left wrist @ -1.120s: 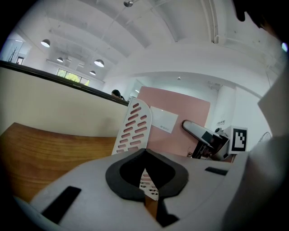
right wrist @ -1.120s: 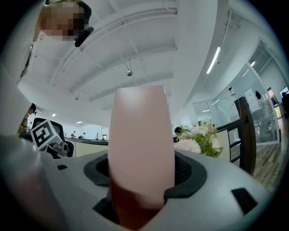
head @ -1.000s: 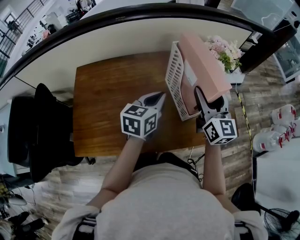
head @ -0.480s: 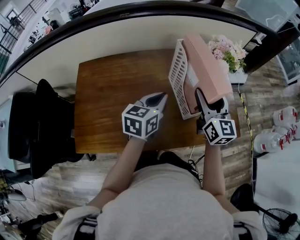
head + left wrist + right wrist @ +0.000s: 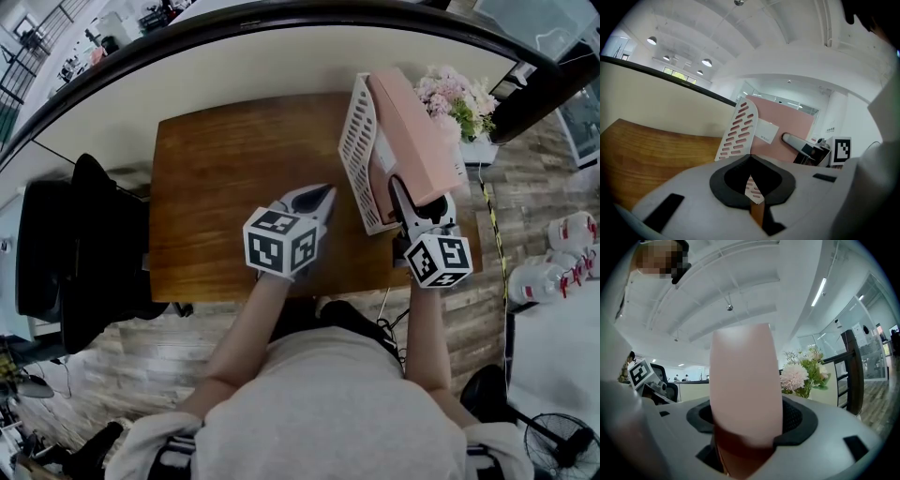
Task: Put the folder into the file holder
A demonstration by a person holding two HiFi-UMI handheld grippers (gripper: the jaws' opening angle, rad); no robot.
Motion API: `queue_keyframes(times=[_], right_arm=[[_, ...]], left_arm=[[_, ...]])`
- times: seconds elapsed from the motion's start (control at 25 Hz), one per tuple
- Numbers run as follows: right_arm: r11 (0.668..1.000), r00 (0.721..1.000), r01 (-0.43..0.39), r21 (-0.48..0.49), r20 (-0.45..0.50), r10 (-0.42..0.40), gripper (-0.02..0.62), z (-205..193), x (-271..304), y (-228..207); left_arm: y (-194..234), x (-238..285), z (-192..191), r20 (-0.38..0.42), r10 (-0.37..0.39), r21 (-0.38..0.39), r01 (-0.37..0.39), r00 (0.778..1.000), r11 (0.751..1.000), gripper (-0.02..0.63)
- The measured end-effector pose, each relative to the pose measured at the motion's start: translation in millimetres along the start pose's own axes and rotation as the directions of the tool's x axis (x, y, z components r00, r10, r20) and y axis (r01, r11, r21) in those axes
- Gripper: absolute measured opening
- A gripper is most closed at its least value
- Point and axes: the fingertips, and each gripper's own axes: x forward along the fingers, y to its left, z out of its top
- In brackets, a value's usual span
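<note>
The file holder (image 5: 354, 141) stands at the right end of the wooden bench (image 5: 216, 187), close to the far right corner. Its white slotted side wall faces the open middle of the bench. The pink folder (image 5: 412, 131) sits in the holder, just behind that wall. Its upper long edge rises above the wall's rim and leans to the right, toward the flowers (image 5: 455, 98) that stand just beyond the bench's right edge.

The right tongs (image 5: 408, 192) are clenched on the near end of the folder. In the right gripper view the pink board (image 5: 745, 380) fills the gap between the two pads, and the flowers (image 5: 799, 373) show just to its right.

The left tongs (image 5: 319, 195) hover over bare wood just left of the holder, apart from it, pinched together on nothing. In the left gripper view only a thin slit shows between the pads of these tongs (image 5: 751, 185). Beyond them stands the slotted wall (image 5: 740, 129), with the folder (image 5: 787, 136) and its white label (image 5: 765, 132) behind it.

To the left of the holder the bench top lies open as far as its left edge, where a black chair (image 5: 89, 244) stands close by. A cream partition (image 5: 281, 56) with a dark curved rim runs along the far edge. On the right side there is little room between the holder, the flowers and the bench edge.
</note>
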Motion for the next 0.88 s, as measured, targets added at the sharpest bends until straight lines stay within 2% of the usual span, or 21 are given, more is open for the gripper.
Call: queue_keyframes(times=[0.68, 0.88], right_arm=[[0.999, 1.0, 0.014, 0.029, -0.012, -0.013, 0.337, -7, -5, 2], [0.996, 0.999, 0.045, 0.081, -0.026, -0.043, 0.363, -11, -7, -1]], left_arm=[[-7, -2, -18, -0.031, -0.013, -0.017, 0.012, 0.999, 1.0, 0.011], [-7, -4, -22, -0.036, -0.014, -0.019, 0.014, 0.999, 1.0, 0.011]])
